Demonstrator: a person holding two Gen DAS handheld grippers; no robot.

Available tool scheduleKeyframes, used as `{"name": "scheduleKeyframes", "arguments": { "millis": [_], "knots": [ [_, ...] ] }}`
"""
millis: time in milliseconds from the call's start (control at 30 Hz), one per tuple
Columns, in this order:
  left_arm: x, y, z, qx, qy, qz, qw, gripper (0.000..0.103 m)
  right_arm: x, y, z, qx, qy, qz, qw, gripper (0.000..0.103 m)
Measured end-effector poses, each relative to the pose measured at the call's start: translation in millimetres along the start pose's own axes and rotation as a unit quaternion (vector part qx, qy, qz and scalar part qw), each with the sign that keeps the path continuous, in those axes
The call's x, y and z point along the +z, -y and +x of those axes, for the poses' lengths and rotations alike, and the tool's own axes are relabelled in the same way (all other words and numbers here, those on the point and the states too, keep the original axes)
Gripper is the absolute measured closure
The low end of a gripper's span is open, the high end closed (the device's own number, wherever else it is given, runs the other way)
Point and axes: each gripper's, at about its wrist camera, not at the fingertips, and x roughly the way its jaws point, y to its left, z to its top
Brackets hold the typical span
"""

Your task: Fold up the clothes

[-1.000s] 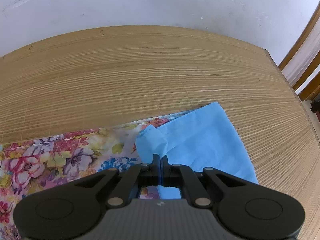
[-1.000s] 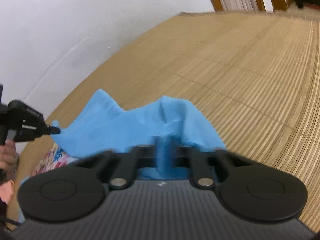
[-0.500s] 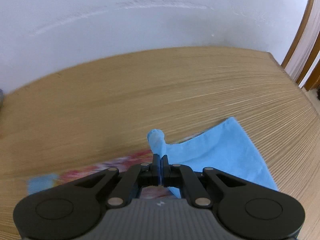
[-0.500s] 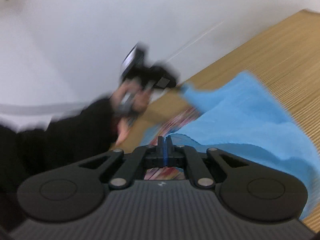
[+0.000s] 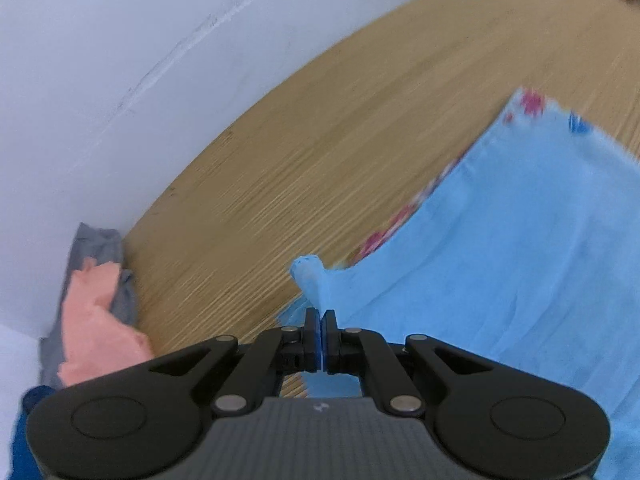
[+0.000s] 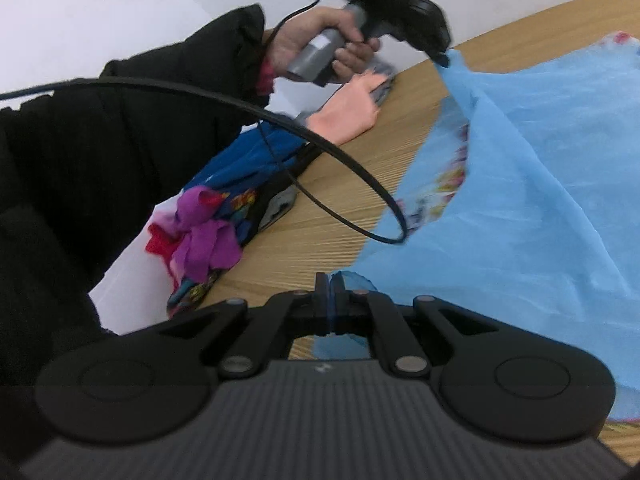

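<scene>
A light blue cloth (image 5: 520,240) with a floral printed side is lifted over the bamboo-mat table (image 5: 320,140). My left gripper (image 5: 320,322) is shut on one corner of it, a small tuft sticking up past the jaws. My right gripper (image 6: 330,286) is shut on another corner, and the blue cloth (image 6: 540,184) stretches away to the right. In the right wrist view the left gripper (image 6: 442,58) appears at the top, held by a hand in a black sleeve, pinching the far corner. Floral print shows along the cloth's lower edge.
A pile of clothes lies at the table's left edge by the white wall: a pink piece (image 5: 96,320) on grey cloth (image 5: 100,240), and dark blue (image 6: 256,164), purple (image 6: 208,240) and red pieces. A black cable (image 6: 320,148) loops over the table.
Both grippers have swung left across the table, carrying the blue cloth's corners with them. The cloth now covers most of the floral side, and the clothes pile has come into view.
</scene>
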Motion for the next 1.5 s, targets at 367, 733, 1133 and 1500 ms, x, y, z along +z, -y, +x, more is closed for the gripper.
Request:
{"name": "scheduleKeyframes", "arguments": {
  "millis": [367,733,1133,1500],
  "knots": [
    [-23.6,-20.2,20.0,0.066,0.020,0.019,0.9975,0.097,-13.5,-21.6,80.7,0.023,-0.065,-0.058,0.996,0.100],
    [-30.7,-34.4,30.8,0.103,0.007,-0.010,0.9946,0.065,-22.4,-21.4,112.7,-0.008,-0.096,-0.069,0.993,0.067],
    [-124.2,-37.6,-81.3,-0.020,0.029,-0.079,0.9963,0.063,-17.8,-29.7,34.9,0.036,-0.166,-0.117,0.978,0.034],
    [-261.5,3.4,-108.1,-0.142,-0.013,-0.256,0.9559,0.062,1.9,24.9,-31.9,-0.079,-0.011,-0.017,0.997,0.032]
  ]
}}
